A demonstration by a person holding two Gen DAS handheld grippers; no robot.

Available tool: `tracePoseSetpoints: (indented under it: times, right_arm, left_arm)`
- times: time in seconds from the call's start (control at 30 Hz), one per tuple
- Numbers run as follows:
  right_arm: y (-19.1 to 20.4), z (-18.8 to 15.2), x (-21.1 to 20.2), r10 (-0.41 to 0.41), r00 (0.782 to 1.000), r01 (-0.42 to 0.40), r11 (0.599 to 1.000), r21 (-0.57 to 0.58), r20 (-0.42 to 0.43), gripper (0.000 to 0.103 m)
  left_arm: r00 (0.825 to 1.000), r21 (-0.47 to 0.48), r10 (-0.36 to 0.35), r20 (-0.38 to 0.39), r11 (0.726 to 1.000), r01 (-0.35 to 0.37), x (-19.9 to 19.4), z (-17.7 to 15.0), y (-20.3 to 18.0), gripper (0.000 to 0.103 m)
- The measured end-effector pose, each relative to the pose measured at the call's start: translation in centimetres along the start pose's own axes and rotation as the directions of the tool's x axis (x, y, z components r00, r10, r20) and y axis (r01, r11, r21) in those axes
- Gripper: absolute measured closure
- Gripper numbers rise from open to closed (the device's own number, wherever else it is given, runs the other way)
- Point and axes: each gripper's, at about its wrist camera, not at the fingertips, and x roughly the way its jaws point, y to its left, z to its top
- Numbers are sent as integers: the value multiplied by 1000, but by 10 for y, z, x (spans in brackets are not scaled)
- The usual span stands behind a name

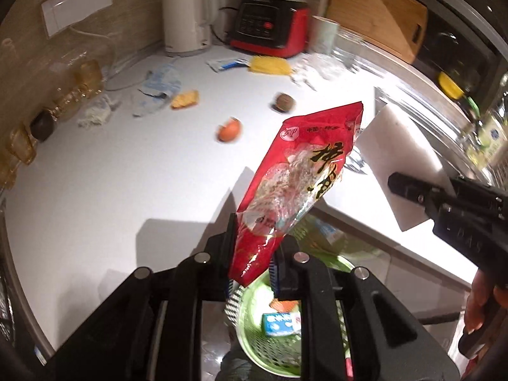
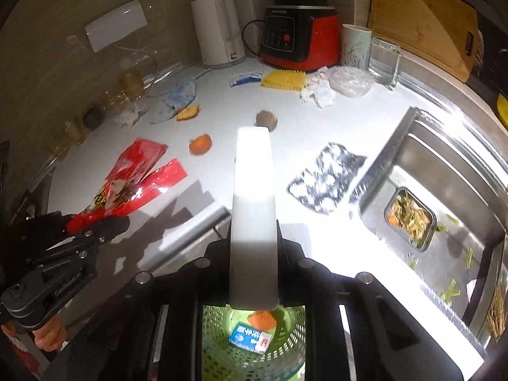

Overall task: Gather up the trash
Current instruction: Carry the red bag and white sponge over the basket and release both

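Gripping the red snack bag (image 1: 298,184) by its lower end, the left tool (image 1: 254,254) is clenched on the crinkled film so that the bag stands up and away from the fingers, its torn top in the air above the white worktop (image 1: 127,171); holding it by one end keeps the loose wrapper from folding over the camera and lets it fall straight once let go. Directly below, past the near edge of the worktop, the green mesh basket (image 1: 270,349) sits low, already holding a small blue and white carton (image 2: 250,338) and an orange scrap, so the bag is poised over the place where the trash is gathered. To the right, the right tool (image 2: 254,273) is clenched on a flat white slab (image 2: 254,197), probably foam or card, though I cannot tell the material; it sticks up between the fingers, and the same basket shows beneath it, which suggests both pieces are meant for the same drop. More litter waits farther out on the worktop: an orange peel (image 2: 200,143), a brown round thing (image 2: 266,118), a yellow corrugated piece (image 2: 284,80), crumpled tissue (image 2: 319,90), a blue wrapper (image 2: 177,96) on the far left and a silver blister sheet (image 2: 324,177) near the sink (image 2: 444,171). The kettle (image 2: 219,28) and the red blender base (image 2: 298,35) stand against the far wall, clear of the work. Judging by how much remains, the collecting is well short of done.
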Motion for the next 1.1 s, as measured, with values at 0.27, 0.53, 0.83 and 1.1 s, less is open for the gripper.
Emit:
tracePoseSetpoints:
  times: [0.27,0.53,0.83,1.1]
  right_arm:
    - [-34,-83,-14,20,996,-19,1000,14,-87,83]
    - [-46,-123,-18,43,989,-43,999,6,-139,83]
    - [-42,-137,-10,73,984,-80,996,-37,-165,83]
    - [-37,-135,-8,89,982,-99,994,-52,-165,83]
  left_arm:
    - [993,3,-10,-118,1000,10,20,-71,-67,84]
    - [974,-36,-2,-226,999,-6,62,-124,-85,84]
    - [973,-33,45,-227,998,-54,83,-134,-83,52]
    - [979,-36,46,-200,998,-54,63,-128,-79,44]
